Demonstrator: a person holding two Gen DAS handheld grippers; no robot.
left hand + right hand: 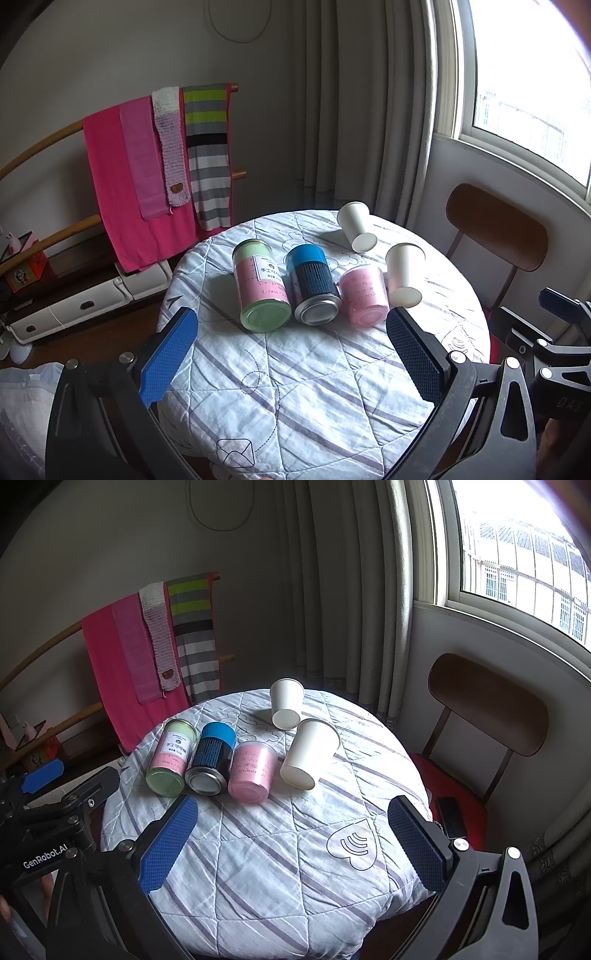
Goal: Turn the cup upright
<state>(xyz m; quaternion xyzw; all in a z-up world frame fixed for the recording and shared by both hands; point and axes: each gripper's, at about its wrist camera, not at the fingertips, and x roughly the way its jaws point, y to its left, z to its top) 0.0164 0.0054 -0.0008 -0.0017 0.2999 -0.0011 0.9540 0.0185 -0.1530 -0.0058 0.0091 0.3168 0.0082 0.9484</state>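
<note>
"genrobot.ai" on left gripper.

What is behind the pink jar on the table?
Behind the pink jar, farther from the cameras, two white paper cups lie on the quilted table cover. Their bottoms face the cameras, so their insides cannot be seen.

The quilted table cover was pale grey-white with mauve stripes. At frame centre lay a green-and-pink jar, a blue-capped black can, a pink jar and two white cups. Upper left hung a hot-pink towel and a lime-grey-black striped cloth.
</note>
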